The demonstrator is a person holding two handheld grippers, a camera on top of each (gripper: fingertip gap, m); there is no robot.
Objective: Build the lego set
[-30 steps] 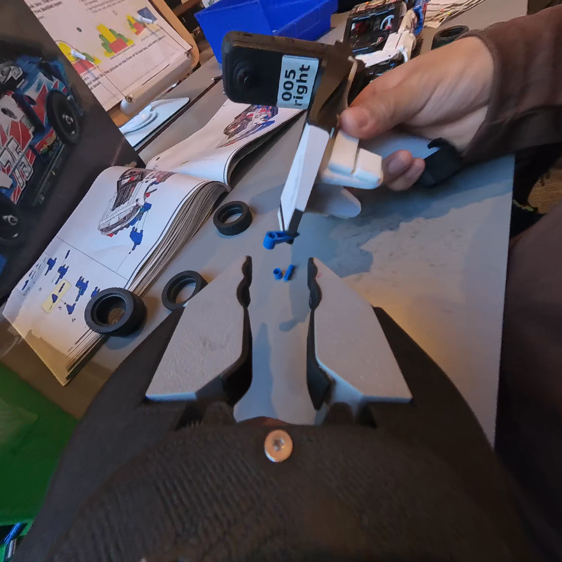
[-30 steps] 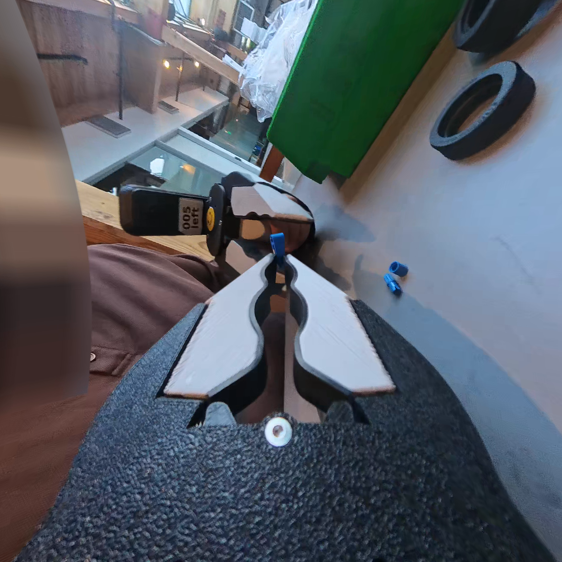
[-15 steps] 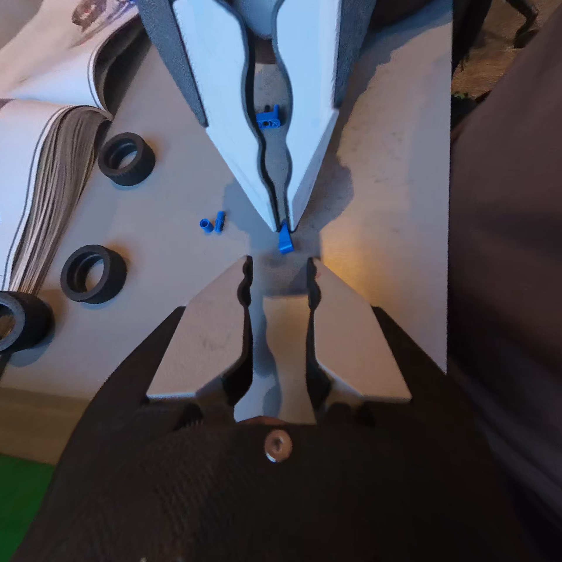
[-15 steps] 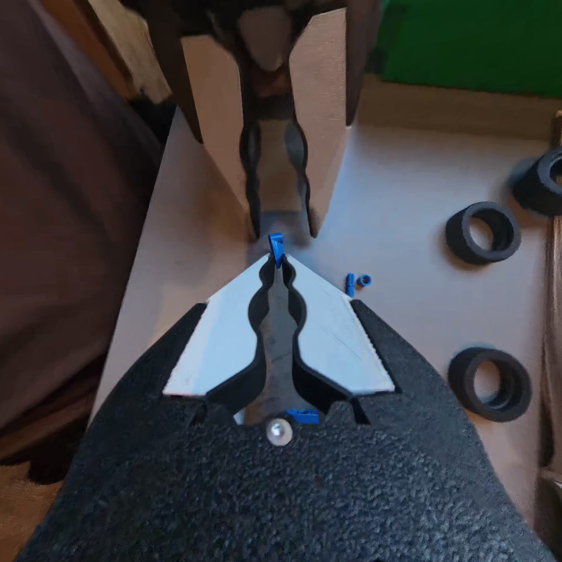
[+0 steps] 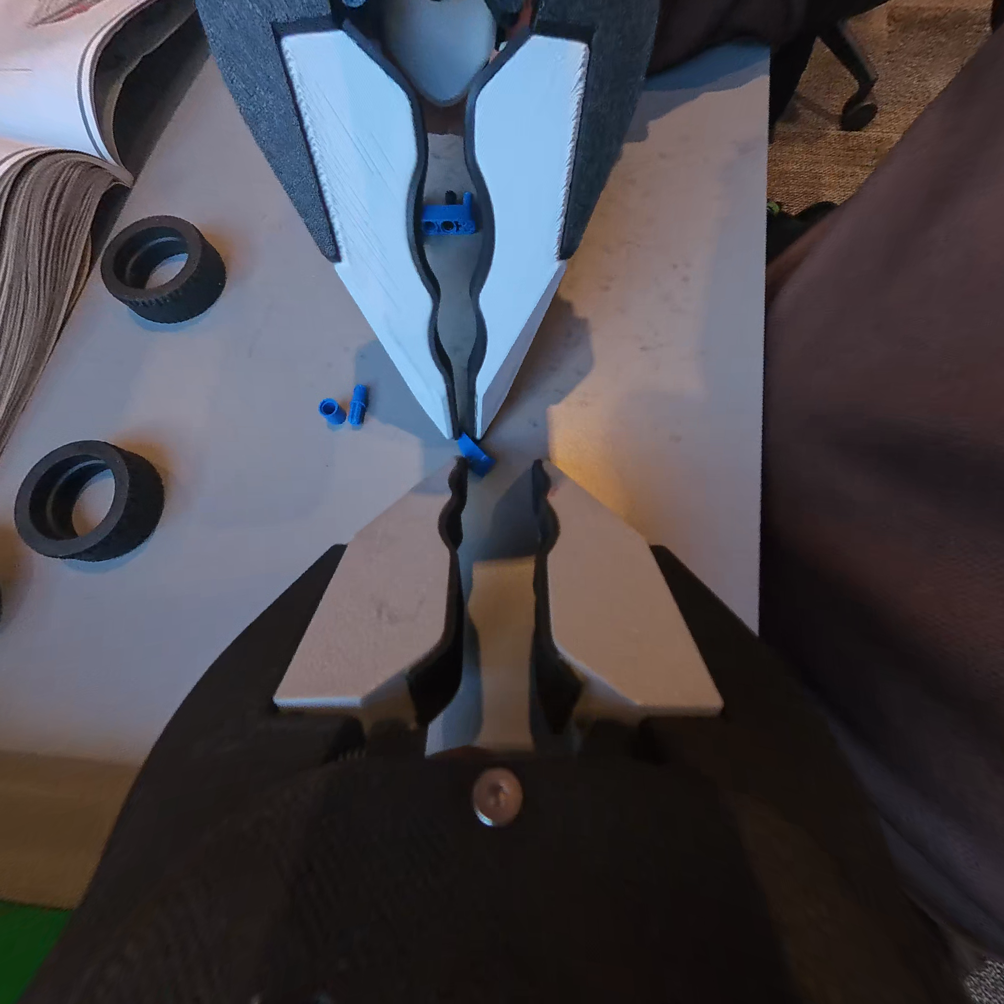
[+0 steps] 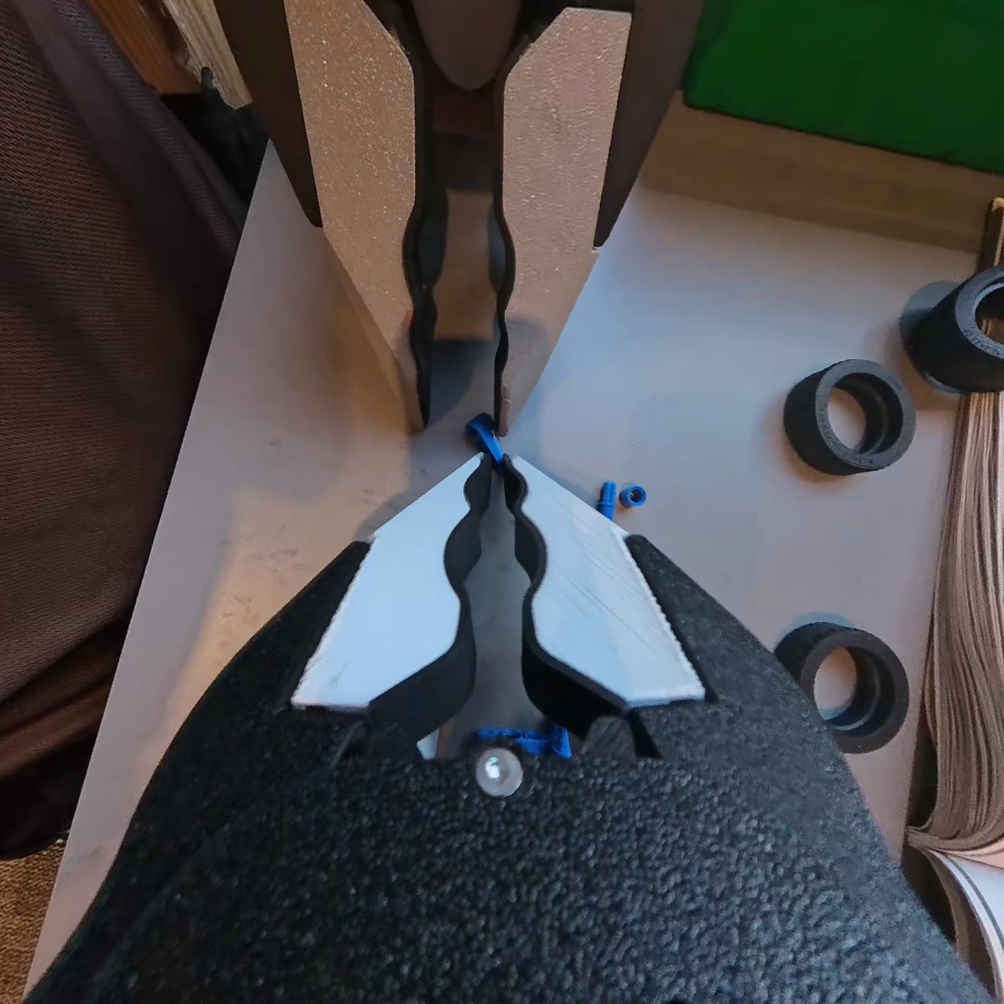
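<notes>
Barely started imo: right gripper (image 6: 493, 459) pinches a blue piece (image 6: 485, 434) at its tips, poked toward the left gripper (image 5: 497, 470), whose jaws gape empty. Two pins (image 5: 343, 407) beside the right tips, another blue bit (image 5: 450, 220) under it, tyres (image 5: 163, 269) off left, all loose on the table (image 5: 652, 353).

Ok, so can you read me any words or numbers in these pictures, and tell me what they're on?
None can be read.
Open booklet: only page edges and a scrap of drawing, no letters in view.
Black tyres: any raised marks are too small to read.
Left gripper, right gripper and the blue piece it pinches: no writing in view.
</notes>
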